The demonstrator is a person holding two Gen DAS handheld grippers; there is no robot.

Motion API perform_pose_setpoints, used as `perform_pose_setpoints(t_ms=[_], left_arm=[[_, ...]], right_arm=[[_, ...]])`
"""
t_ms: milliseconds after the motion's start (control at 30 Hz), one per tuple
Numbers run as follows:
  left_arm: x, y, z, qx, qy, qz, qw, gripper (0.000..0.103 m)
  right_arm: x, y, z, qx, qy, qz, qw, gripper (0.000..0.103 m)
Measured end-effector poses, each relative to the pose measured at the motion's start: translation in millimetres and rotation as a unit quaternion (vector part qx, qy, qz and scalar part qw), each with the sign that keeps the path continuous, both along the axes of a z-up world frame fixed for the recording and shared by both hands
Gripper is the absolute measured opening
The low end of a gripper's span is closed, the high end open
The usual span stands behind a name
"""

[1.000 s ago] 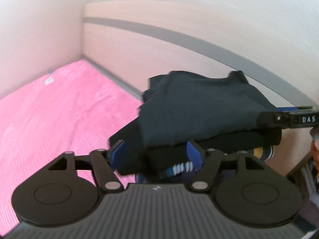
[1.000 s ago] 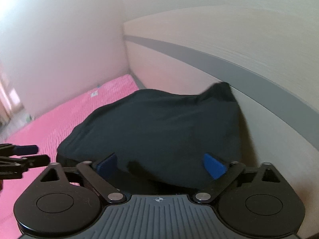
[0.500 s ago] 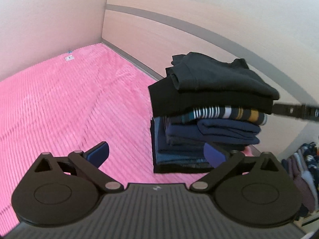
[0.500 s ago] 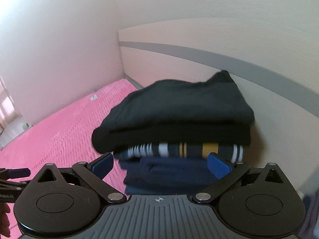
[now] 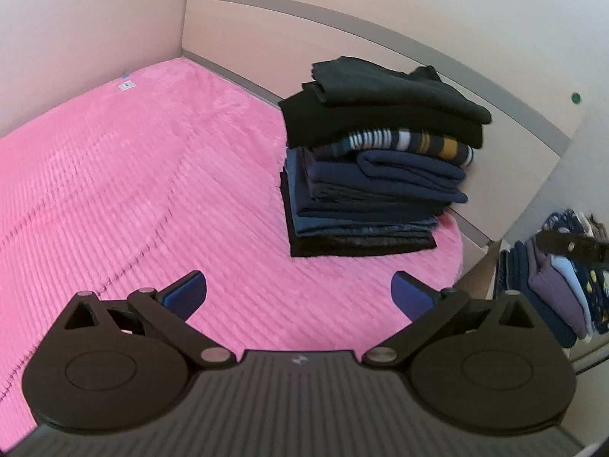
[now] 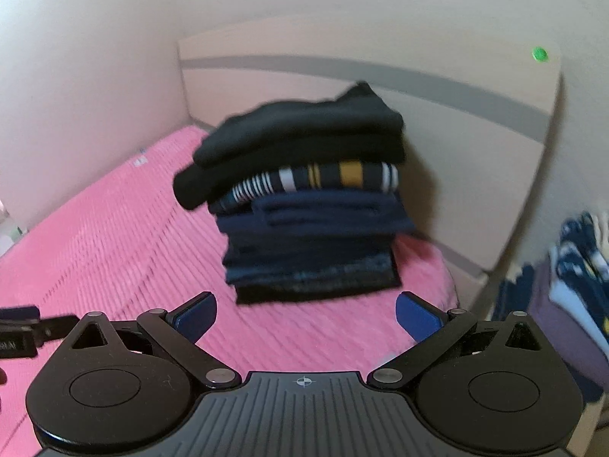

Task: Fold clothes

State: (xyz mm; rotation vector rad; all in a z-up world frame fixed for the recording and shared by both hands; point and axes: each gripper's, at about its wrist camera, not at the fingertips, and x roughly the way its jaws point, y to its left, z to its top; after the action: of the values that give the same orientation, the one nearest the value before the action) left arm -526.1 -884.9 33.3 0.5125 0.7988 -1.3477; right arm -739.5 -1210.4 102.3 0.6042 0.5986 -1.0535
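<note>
Folded stack (image 5: 375,167) on pink bedspread (image 5: 152,175) at 1 o'clock, against headboard (image 5: 342,38); black top item placed. Left gripper (image 5: 298,295), right gripper (image 6: 306,314): spread wide, empty. Unfolded clothes (image 5: 559,285) at 3 o'clock, probably pending.

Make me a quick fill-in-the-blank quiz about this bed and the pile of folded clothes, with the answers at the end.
1. The stack of folded clothes sits on a ____ blanket.
2. The top garment on the stack is ____ in colour.
3. Right under the two dark tops lies a ____ shirt.
4. Both the left hand-held gripper and the right hand-held gripper are ____ and hold nothing.

Answers: pink; black; striped; open
</note>
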Motion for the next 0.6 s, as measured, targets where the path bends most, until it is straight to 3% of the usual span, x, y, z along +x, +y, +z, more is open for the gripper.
perform_pose_setpoints(t_ms=[333, 600], left_arm=[[-51, -16, 2, 0.008, -0.009, 0.003, 0.9999, 0.101], [-90, -21, -4, 0.039, -0.022, -0.012, 0.9989, 0.101]], right_arm=[[-40, -7, 7, 0.008, -0.007, 0.018, 1.0, 0.103], [-60, -14, -9, 0.036, -0.008, 0.019, 0.999, 0.103]])
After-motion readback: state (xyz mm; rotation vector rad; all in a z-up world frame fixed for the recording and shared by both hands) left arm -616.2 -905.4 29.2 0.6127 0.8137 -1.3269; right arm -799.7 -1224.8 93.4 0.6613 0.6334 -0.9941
